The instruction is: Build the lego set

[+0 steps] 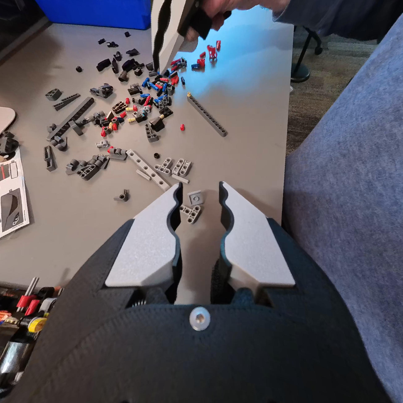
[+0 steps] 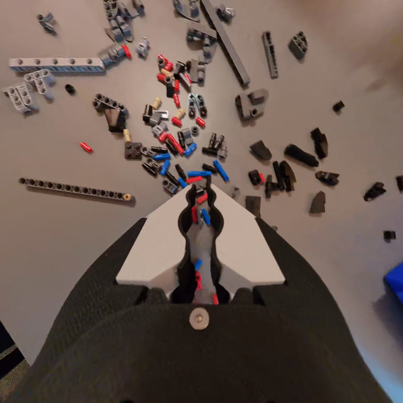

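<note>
With the right gripper (image 2: 199,187) lowered into the pin pile (image 2: 174,157) beside the long grey beam (image 2: 76,189), jaws nearly pressed together on a small dark piece (image 2: 199,187), neighbouring pins may get scattered or a wrong part picked; left gripper (image 1: 200,185) is held spread, empty, nearer the table (image 1: 239,109) edge.

Grey table (image 1: 250,135), blue bin (image 1: 96,13), patterned carpet (image 1: 327,87), chair base (image 1: 302,73).

A: Left gripper (image 1: 200,185): black ribbed housing, pale grey wedge fingers (image 1: 150,244) with wavy black pads, one silver screw (image 1: 199,318) centred.

B: Right gripper (image 2: 200,185): same build. Sleeve (image 1: 340,13): dark blue fabric.
</note>
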